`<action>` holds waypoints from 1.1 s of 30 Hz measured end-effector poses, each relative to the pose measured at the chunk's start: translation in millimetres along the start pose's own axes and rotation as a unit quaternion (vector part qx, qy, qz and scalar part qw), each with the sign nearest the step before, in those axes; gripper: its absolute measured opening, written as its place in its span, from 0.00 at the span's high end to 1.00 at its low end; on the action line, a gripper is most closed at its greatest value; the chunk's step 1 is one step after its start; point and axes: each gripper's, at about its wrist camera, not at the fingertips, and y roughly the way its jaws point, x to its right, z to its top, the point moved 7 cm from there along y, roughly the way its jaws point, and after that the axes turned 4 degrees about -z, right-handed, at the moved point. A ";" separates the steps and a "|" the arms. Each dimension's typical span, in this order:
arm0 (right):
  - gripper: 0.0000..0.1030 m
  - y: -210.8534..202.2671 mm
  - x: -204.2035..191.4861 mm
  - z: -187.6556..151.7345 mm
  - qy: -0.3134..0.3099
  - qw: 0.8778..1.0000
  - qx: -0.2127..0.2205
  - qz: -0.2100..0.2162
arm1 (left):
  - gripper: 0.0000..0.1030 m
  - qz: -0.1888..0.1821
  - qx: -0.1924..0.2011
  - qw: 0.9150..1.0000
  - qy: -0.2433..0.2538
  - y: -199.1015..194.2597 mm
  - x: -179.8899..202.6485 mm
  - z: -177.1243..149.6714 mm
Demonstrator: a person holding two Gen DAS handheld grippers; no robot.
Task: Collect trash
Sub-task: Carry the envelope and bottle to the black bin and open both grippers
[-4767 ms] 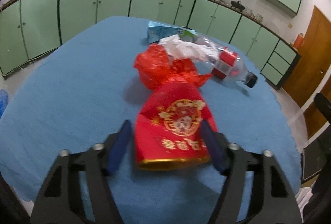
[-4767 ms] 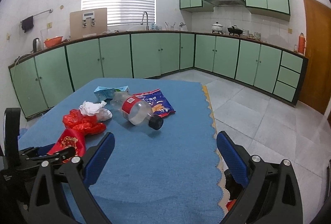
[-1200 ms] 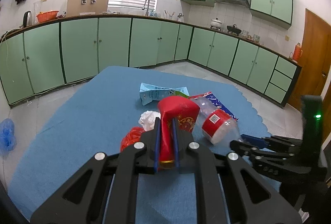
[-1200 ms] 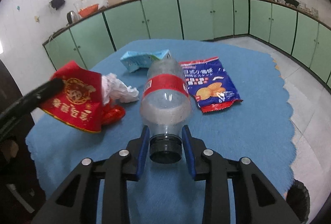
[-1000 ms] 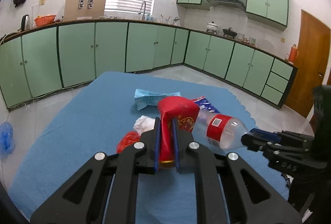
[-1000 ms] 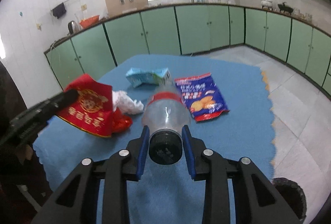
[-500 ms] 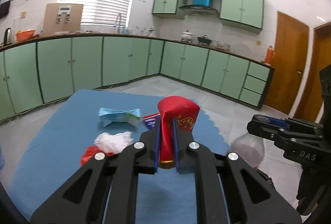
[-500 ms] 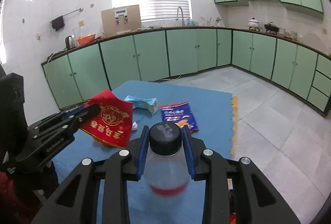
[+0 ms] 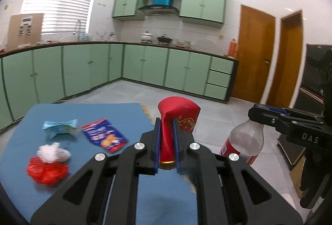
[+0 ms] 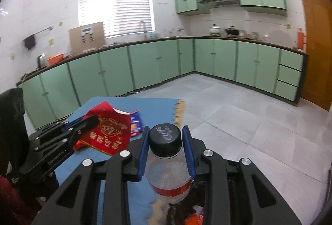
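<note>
Both raised: left tongs (image 9: 166,137) pinching red packet (image 9: 178,114), right tongs (image 10: 166,142) gripping bottle (image 10: 167,171).

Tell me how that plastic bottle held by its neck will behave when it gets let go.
The plastic bottle looks empty, so probably light and easy to carry. The right gripper holds it only under the cap, so the body can likely swing. It is round, so if laid on the blue table it would probably roll.
</note>
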 end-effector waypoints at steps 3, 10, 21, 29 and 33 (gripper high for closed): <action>0.70 -7.7 20.0 -5.1 0.009 1.000 0.000 -0.021 | 0.91 -0.021 -0.008 1.000 0.010 14.6 24.2 -4.2; 0.71 -14.2 72.3 -24.7 0.043 0.997 -0.010 -0.067 | 0.91 -0.059 -0.024 0.998 0.026 47.1 68.8 -14.9; 0.71 -13.8 124.5 -52.7 0.087 0.990 -0.024 -0.105 | 0.90 -0.092 -0.059 0.993 0.041 100.8 114.0 -39.1; 0.61 -6.5 152.1 -71.0 0.103 0.985 -0.043 -0.131 | 0.66 -0.108 -0.107 0.988 0.039 131.9 125.7 -60.2; 0.43 -9.7 152.2 -68.9 0.102 0.984 -0.037 -0.142 | 0.59 -0.105 -0.108 0.988 0.037 131.7 124.2 -62.5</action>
